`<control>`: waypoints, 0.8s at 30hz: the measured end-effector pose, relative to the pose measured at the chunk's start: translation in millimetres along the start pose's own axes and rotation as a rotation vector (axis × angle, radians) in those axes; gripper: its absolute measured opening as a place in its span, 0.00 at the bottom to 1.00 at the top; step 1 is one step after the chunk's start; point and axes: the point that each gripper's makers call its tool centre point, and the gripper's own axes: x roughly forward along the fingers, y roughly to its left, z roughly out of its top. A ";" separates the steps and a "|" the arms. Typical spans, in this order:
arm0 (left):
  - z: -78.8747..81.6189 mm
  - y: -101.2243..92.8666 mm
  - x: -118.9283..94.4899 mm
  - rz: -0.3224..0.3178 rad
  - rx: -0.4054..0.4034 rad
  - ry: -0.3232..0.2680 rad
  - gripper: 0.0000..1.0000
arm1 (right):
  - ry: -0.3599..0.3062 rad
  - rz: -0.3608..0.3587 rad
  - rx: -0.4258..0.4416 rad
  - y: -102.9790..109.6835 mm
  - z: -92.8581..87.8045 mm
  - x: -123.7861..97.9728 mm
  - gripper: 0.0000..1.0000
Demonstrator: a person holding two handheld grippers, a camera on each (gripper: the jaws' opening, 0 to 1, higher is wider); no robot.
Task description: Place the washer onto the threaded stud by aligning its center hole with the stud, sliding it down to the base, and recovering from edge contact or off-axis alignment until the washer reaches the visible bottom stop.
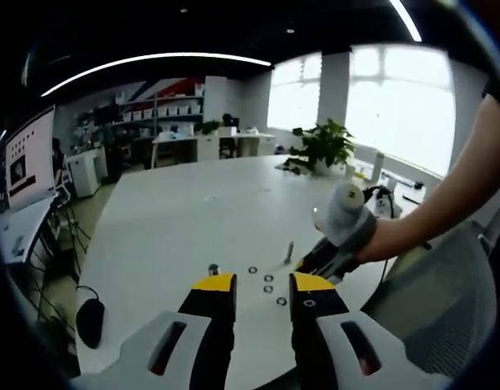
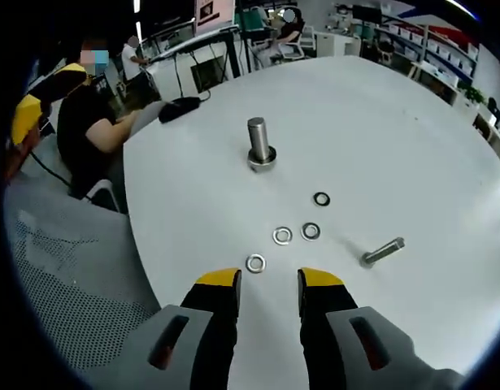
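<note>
In the left gripper view, the left gripper (image 1: 262,294) hangs over the near edge of the round white table (image 1: 176,219), its yellow-tipped jaws apart and empty. Just beyond them lie 4 small metal washers (image 1: 268,288), with the short threaded stud (image 1: 213,269) to their left. The right gripper (image 1: 327,260) comes in from the right, held by a person's hand in a grey glove (image 1: 347,219); I cannot tell from here how its jaws stand.

In the right gripper view, the right gripper (image 2: 268,284) hovers low over the table with its jaws parted and nothing between them. The nearest silver flat washer (image 2: 255,262) lies just ahead of the left jaw tip; 2 more silver washers (image 2: 297,234) sit side by side beyond, and a dark ring washer (image 2: 321,198) farther on. The upright steel stud on its round base (image 2: 259,146) stands well apart behind them. A loose grey bolt (image 2: 383,251) lies on its side to the right.

The step in hand looks like picking up a washer. It should go best by straddling the nearest one across its rim, pinching it flat, then carrying it level over the stud so the hole meets the top squarely.
</note>
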 end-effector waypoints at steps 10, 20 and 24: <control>-1.0 2.2 -0.2 0.006 -0.011 0.002 0.23 | 0.046 0.011 -0.037 5.7 -7.7 11.0 0.30; -0.5 -0.7 -0.2 -0.008 -0.012 -0.001 0.23 | 0.109 0.032 -0.098 13.2 -14.7 20.9 0.29; -1.2 -1.6 0.0 -0.010 -0.008 0.004 0.23 | 0.108 0.035 -0.121 13.1 -12.4 22.8 0.30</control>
